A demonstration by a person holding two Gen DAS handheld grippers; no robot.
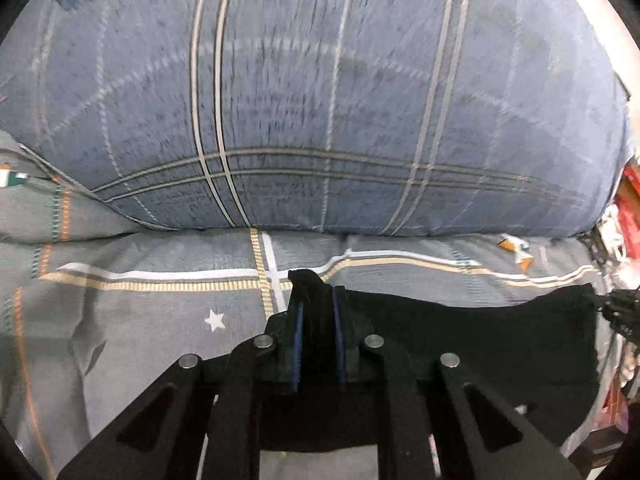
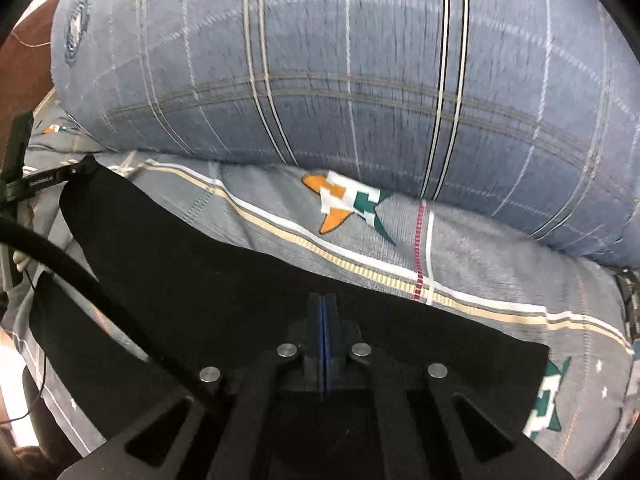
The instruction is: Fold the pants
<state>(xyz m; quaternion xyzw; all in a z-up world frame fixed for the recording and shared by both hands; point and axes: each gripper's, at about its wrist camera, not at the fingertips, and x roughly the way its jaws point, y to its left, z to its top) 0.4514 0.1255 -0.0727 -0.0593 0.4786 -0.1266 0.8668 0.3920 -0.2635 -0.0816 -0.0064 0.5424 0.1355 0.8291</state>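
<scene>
bed scene, both wrist views. black pants [image 1: 460,344] spread flat on grey patterned sheet [image 1: 140,320], near front of bed, just short of big blue plaid pillow [image 1: 320,100] lying across the back. left claw [image 1: 318,312] pinched tight on a raised tuft of pants fabric at the cloth's left end; black fold poking up past the tips, blue pads [image 1: 297,344] pressing on it from both sides. right of that, pants edge running wavy across the sheet toward the right rim of the view. in right wrist view, pants [image 2: 200,264] stretching as a dark band from upper left down to lower right, far edge curved, sheet [image 2: 480,264] showing beyond it with an orange, white and teal star print [image 2: 344,204] and cream-and-white stripes. right claw [image 2: 324,320] fully closed over the pants near their far edge, pads together as one thin blue line; cannot tell whether any cloth caught between them, black on black. other claw's tip [image 2: 76,172] seen at upper left of that view, at the pants' far corner. black cable [image 2: 80,272] crossing the left side over the cloth. pillow [image 2: 360,80] with round badge at its left end, resting on the sheet, apart from the pants.
</scene>
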